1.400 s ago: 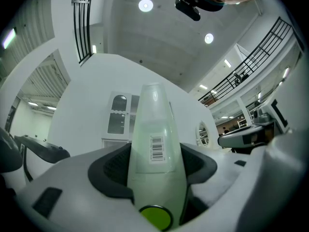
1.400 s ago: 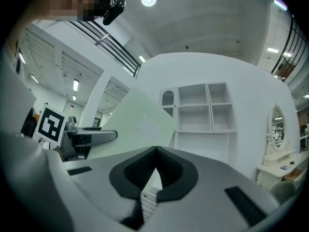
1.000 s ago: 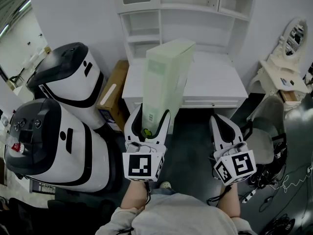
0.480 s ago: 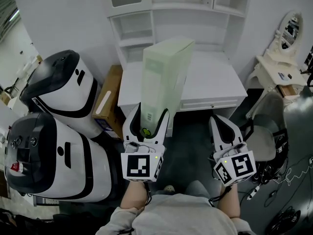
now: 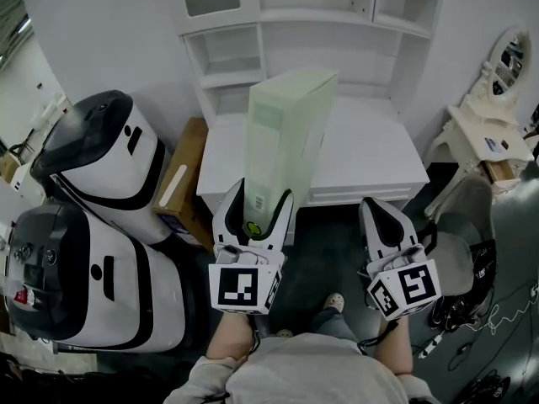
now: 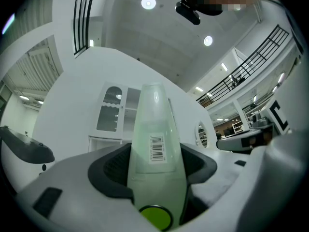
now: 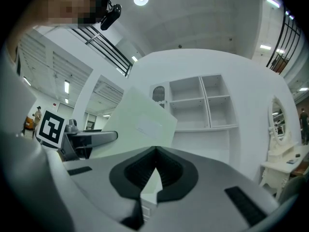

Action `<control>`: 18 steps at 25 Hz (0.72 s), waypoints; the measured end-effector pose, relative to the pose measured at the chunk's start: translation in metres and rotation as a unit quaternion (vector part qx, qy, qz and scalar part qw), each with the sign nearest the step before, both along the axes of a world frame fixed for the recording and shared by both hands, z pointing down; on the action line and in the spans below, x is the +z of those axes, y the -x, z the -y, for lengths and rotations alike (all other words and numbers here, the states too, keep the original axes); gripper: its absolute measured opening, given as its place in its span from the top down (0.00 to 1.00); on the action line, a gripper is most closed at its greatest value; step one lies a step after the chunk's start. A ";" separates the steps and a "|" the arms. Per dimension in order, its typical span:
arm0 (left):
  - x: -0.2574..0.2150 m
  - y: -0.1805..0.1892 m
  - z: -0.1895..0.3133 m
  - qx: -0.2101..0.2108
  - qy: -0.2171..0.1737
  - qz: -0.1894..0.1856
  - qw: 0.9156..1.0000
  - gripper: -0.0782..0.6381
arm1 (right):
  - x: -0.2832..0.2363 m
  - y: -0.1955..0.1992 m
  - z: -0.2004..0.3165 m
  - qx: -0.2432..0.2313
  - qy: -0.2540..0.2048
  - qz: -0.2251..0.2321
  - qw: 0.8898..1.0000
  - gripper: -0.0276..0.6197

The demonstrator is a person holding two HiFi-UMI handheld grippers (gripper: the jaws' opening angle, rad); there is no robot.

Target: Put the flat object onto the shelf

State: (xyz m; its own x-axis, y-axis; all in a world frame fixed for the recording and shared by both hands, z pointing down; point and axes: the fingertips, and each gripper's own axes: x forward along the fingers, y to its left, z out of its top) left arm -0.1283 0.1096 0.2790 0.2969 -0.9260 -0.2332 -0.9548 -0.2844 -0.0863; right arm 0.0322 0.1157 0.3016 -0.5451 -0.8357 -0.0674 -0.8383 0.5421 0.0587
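Note:
A pale green flat box file (image 5: 286, 137) stands upright in my left gripper (image 5: 256, 207), whose jaws are shut on its lower end. In the left gripper view the flat object (image 6: 155, 158) fills the gap between the dark pads, a barcode label on its spine. It is held above the front edge of the white desk (image 5: 370, 154). My right gripper (image 5: 386, 225) hangs to the right, below the desk's front, with its jaws shut and nothing between them. The white shelf unit (image 5: 295, 32) rises behind the desk; its open compartments (image 7: 200, 103) show in the right gripper view.
Two large white and black machines (image 5: 93, 225) stand at the left. A brown cardboard box (image 5: 181, 183) lies between them and the desk. A white dressing table with a mirror (image 5: 497, 91) is at the right, and a grey chair (image 5: 459, 242) and cables (image 5: 488, 326) lie on the floor.
The head view has shifted a little: the desk and shelf sit slightly higher and nearer. Both grippers keep their places and the left one still holds the flat object.

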 end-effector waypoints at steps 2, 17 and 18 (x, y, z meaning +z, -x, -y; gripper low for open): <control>-0.004 -0.006 0.015 -0.005 -0.002 0.000 1.000 0.48 | -0.004 -0.005 0.017 -0.007 -0.002 -0.001 1.000 0.94; -0.010 -0.067 0.110 -0.051 -0.009 -0.001 0.999 0.48 | -0.012 -0.062 0.129 -0.061 -0.009 -0.004 0.998 0.94; -0.010 -0.071 0.115 -0.055 -0.009 -0.001 0.998 0.48 | -0.012 -0.065 0.136 -0.066 -0.009 -0.005 0.998 0.94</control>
